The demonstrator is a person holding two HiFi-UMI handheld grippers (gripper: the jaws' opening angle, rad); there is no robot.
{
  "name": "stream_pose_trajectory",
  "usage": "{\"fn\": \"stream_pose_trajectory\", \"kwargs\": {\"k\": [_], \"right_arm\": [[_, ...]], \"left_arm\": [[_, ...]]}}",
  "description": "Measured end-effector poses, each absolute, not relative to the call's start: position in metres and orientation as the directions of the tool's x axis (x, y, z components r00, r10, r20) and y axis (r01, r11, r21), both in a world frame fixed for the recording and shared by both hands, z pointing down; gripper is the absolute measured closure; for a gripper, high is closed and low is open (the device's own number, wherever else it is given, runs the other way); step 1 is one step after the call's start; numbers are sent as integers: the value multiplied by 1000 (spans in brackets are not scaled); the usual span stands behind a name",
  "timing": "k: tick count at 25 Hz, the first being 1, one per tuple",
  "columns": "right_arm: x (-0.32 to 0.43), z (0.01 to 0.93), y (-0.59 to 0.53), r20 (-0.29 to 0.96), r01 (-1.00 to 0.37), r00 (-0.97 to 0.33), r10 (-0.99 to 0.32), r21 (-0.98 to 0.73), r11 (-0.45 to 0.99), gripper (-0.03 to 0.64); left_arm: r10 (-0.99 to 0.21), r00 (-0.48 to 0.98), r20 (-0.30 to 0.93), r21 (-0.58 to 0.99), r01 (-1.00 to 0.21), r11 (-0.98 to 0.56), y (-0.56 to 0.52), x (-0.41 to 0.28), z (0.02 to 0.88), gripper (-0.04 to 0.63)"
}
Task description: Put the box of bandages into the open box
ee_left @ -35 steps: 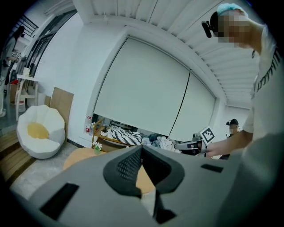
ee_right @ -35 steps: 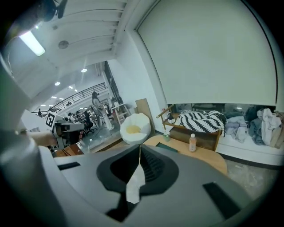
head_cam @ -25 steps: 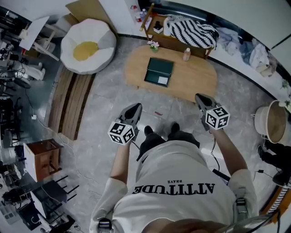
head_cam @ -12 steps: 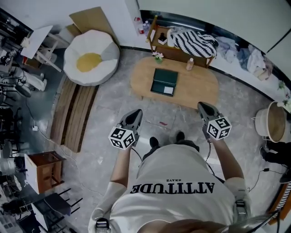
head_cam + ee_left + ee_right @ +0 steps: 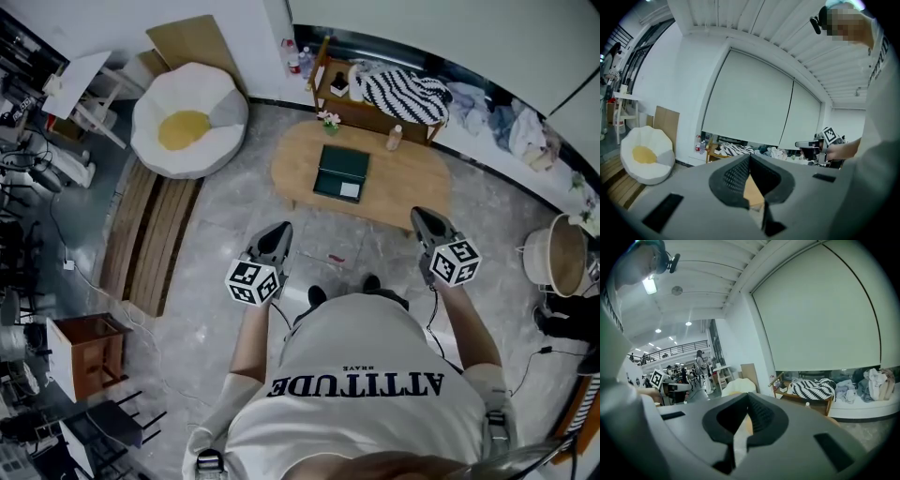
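In the head view a dark green flat box (image 5: 341, 173) lies on the oval wooden table (image 5: 412, 187), with a small white patch (image 5: 350, 189) at its near right corner; what that patch is I cannot tell. Both grippers hang in the air short of the table, over the grey floor. My left gripper (image 5: 277, 232) points at the table's left end, its jaws shut and empty (image 5: 750, 158). My right gripper (image 5: 422, 219) is level with the table's right end, likewise shut on nothing (image 5: 748, 395). Each gripper view shows the other gripper off to the side.
A small bottle (image 5: 395, 138) and a flower pot (image 5: 328, 120) stand at the table's far edge. Behind it is a low wooden shelf with a striped cloth (image 5: 403, 89). A white beanbag (image 5: 187, 117) and wooden planks (image 5: 155, 225) lie left, a round basket (image 5: 558, 253) right.
The table and room have slid slightly down and right in the head view as the person shifted. Both grippers stay shut and at about the same place.
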State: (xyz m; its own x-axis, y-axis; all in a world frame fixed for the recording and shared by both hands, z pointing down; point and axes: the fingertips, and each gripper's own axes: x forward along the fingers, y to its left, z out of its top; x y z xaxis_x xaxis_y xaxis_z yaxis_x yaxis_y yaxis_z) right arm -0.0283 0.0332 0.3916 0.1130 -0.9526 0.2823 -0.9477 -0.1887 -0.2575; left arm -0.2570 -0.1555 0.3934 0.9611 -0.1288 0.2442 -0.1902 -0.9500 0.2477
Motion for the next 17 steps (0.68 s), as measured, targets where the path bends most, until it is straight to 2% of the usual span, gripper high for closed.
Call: {"fn": "stream_pose_trajectory", "kwargs": {"k": [17], "right_arm": [[-22,381,35,273,-943,120,-955,-269,-195,597]], "left_arm": [[-156,962,223,281,-216,-935,-162,-255,394,574]]}}
